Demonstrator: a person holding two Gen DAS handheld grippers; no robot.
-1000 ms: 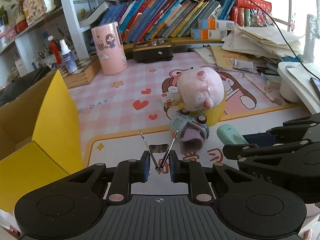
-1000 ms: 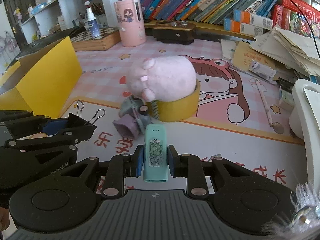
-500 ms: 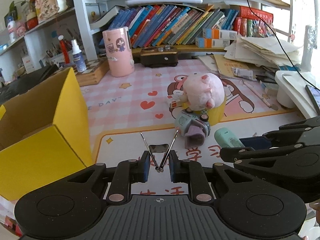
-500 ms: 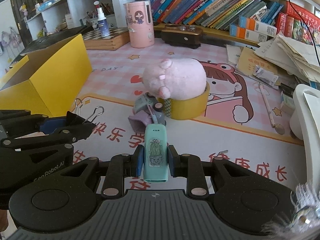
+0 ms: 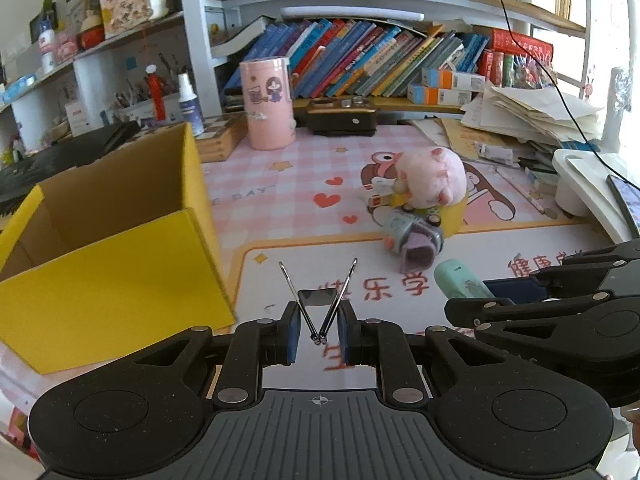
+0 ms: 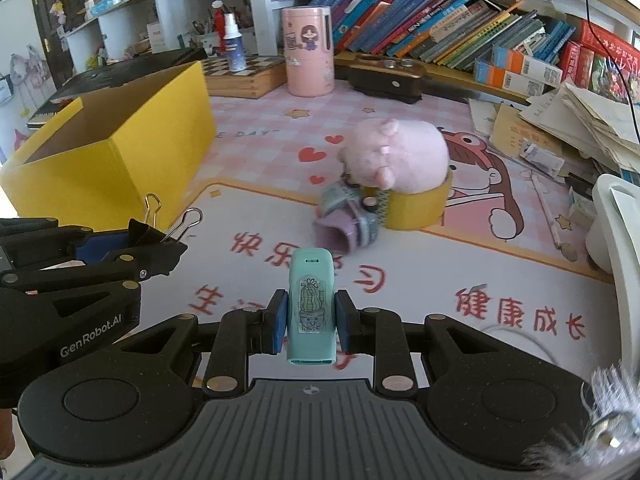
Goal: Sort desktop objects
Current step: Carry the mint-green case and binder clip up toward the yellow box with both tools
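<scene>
My left gripper (image 5: 318, 330) is shut on a black binder clip (image 5: 318, 298), its wire handles pointing forward; the clip also shows in the right wrist view (image 6: 160, 228). My right gripper (image 6: 310, 320) is shut on a mint green correction tape (image 6: 311, 304) with a cactus sticker; it also shows in the left wrist view (image 5: 460, 284). An open yellow cardboard box (image 5: 112, 240) stands at the left (image 6: 108, 152). A pink plush pig (image 5: 434, 178) sits on a yellow tape roll (image 6: 416, 204), with a small toy car (image 5: 416, 236) in front.
A pink cup (image 5: 266, 104), a black stapler-like case (image 5: 340, 118) and a row of books (image 5: 380, 60) line the back. A paper stack (image 5: 532, 116) and a white stand (image 5: 588, 184) are at the right. A chessboard box (image 6: 244, 74) lies behind the yellow box.
Both grippers have drawn back and up from the pile with their objects held. The yellow box now looms larger at the left.
</scene>
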